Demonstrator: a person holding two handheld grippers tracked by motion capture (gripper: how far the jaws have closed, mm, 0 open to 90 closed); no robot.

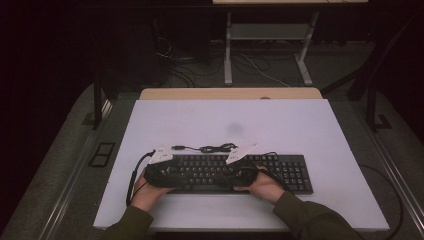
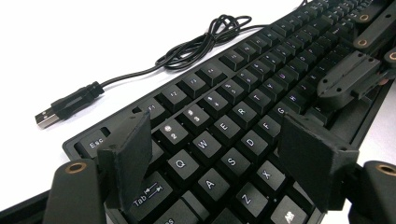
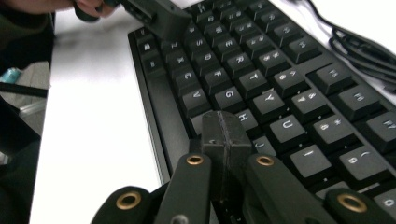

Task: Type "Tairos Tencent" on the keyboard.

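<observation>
A black keyboard [image 1: 280, 170] lies across the near half of the white table [image 1: 300, 125]. Its cable [image 1: 210, 148] lies coiled behind it and ends in a loose USB plug [image 2: 46, 116]. My left gripper [image 1: 184, 175] hovers low over the keyboard's left end and points right. Its jaws stand open in the left gripper view [image 2: 219, 158], spanning the Q, A, W and S keys with nothing between the pads. My right gripper [image 1: 221, 178] points left over the middle keys. Its jaws are shut together [image 3: 224, 133], empty, with the tip down by the H and J keys.
The table's wooden far edge [image 1: 230, 93] borders dark floor with cables and a desk frame [image 1: 270, 35]. The person's hands and green sleeves [image 1: 310, 215] come in at the near edge. White tabletop lies bare behind and right of the keyboard.
</observation>
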